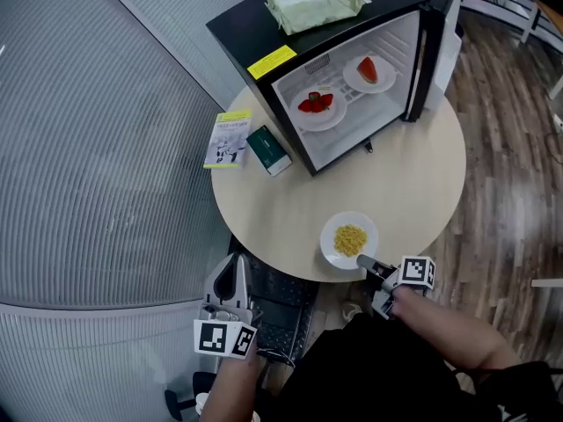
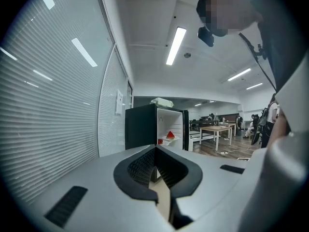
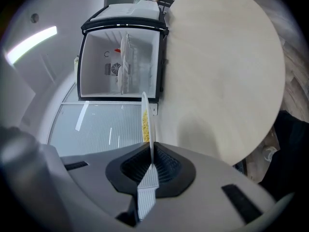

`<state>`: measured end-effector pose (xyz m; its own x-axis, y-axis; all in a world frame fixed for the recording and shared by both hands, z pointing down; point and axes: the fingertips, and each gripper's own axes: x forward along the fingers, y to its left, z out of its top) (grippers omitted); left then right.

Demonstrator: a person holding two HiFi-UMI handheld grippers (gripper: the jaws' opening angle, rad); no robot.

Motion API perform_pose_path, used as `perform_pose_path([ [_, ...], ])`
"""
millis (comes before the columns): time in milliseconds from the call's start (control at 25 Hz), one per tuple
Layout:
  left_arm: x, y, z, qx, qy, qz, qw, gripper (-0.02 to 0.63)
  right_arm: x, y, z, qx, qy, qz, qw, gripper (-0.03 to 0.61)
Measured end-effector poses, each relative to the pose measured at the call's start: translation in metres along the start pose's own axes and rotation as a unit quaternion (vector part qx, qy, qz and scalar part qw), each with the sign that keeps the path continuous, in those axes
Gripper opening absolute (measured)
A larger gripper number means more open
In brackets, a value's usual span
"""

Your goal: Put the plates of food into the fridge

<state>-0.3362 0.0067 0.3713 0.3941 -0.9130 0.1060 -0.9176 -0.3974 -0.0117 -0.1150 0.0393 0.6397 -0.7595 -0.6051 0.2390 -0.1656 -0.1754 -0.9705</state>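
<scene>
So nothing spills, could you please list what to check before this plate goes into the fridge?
1. Right gripper shut on yellow-food plate rim: ok
2. Fridge door open: ok
3. Table bare between plate and fridge: ok
4. Fridge floor looks free: ok
5. Left gripper shut, empty, off the table: ok
6. Plate level: cannot tell

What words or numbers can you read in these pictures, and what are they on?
No text here can be read.
Yellow sticker on the fridge: print too small.
Leaflet on the table: print too small.
Green box beside it: label blurred.
Cubes on the left gripper and right gripper: black-and-white square patterns, no letters.
</scene>
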Motion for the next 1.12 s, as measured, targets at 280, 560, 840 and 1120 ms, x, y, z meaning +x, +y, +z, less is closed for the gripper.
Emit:
perform_pose_path([
  [280, 0.034, -0.015, 0.018, 0.004, -0.02, -0.005, 0.9998, 0.005, -0.006, 0.026, 0.058, -0.036, -0.017, 0.011, 0.999, 0.017],
  [560, 0.069, -0.022, 0.036, 0.013, -0.032, 0.005, 0.9994, 0.005, -0.002, 0.047, 0.12, -0.038, -0.028, 0.028, 0.998, 0.017],
  [840, 0.114, -0.028, 0.044, 0.012, -0.04, 0.012, 0.9991, 0.005, 0.005, 0.057, 0.184, -0.035, -0.048, 0.03, 0.998, 0.017],
  [1120, 0.159, -0.033, 0.044, 0.003, -0.037, 0.018, 0.9991, 0.005, 0.014, 0.053, 0.249, -0.037, -0.067, 0.015, 0.997, 0.017],
])
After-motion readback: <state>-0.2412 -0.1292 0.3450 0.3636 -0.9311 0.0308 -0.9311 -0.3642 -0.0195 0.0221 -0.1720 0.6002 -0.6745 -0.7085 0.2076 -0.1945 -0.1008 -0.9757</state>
